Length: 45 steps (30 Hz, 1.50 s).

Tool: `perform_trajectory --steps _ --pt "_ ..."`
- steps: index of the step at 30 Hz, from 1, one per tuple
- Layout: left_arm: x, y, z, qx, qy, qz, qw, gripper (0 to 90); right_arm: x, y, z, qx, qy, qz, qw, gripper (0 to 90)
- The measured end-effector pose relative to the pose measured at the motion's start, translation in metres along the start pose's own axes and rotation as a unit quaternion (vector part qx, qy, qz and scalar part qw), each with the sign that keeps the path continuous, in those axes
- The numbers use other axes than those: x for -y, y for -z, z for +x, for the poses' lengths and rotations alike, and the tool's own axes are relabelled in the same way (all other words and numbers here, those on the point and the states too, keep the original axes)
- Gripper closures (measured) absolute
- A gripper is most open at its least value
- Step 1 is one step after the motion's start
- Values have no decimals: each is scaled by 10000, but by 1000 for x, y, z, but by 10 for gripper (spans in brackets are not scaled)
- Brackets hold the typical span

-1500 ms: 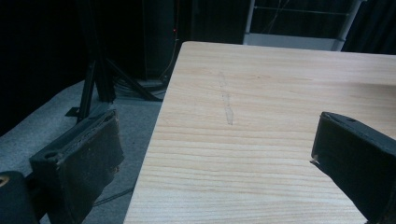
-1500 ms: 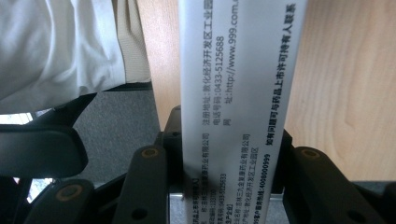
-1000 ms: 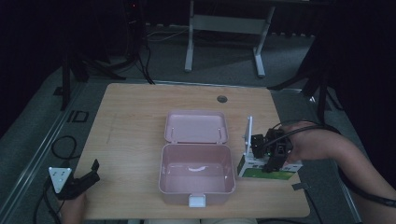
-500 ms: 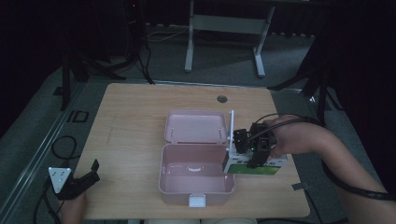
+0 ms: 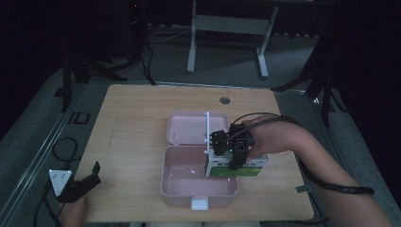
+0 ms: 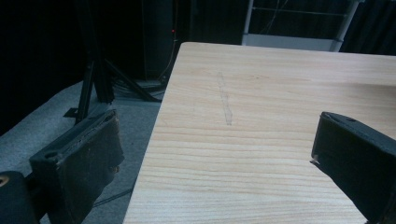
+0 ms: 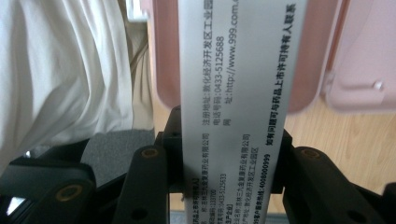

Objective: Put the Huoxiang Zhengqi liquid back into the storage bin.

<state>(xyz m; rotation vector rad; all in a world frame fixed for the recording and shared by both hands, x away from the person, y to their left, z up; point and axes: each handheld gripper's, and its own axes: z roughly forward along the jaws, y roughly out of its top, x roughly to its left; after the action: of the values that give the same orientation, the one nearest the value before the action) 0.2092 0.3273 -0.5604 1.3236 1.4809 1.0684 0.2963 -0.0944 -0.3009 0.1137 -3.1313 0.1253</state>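
Observation:
An open pink box stands mid-table, its base (image 5: 189, 184) near the front edge and its lid (image 5: 189, 127) lying flat behind it. My right gripper (image 5: 235, 163) is shut on a white and green medicine carton (image 5: 248, 170), which it holds at the right rim of the pink base. In the right gripper view the carton's white printed side (image 7: 233, 84) rises between the jaws of that gripper (image 7: 231, 158), with the pink box (image 7: 359, 70) behind it. My left gripper (image 5: 90, 178) sits at the table's front left edge, open and holding nothing (image 6: 215, 144).
A wooden table (image 5: 137, 123) with a round cable hole (image 5: 224, 100) at the back. Dark floor, cables and a metal stand (image 5: 227, 23) lie beyond it. A person's white clothing (image 7: 70, 70) shows behind the carton. Bare wood (image 6: 261, 93) lies ahead of the left gripper.
My right gripper has carried the carton leftwards from the table's right side to the pink base's right rim. The left gripper has not moved.

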Motion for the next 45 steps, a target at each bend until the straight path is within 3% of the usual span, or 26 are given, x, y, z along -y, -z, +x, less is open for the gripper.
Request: perform_trajectory --steps 14,21,22,27,45 --pt "0 0 0 8 -5 -10 10000 21 -38 -10 1 -122 235 17 9996 630" --pt "0 0 0 9 -16 -2 10000 21 -52 -23 1 -163 290 45 9994 629" --pt "0 0 -1 18 -25 -3 10000 21 -57 -32 0 -195 297 97 9993 629" --pt "0 0 -1 21 -19 -2 10000 21 -60 -39 -1 -225 340 126 9991 629" --pt "0 0 -1 24 -46 12 10000 22 -66 -99 -15 -344 187 136 9991 629"
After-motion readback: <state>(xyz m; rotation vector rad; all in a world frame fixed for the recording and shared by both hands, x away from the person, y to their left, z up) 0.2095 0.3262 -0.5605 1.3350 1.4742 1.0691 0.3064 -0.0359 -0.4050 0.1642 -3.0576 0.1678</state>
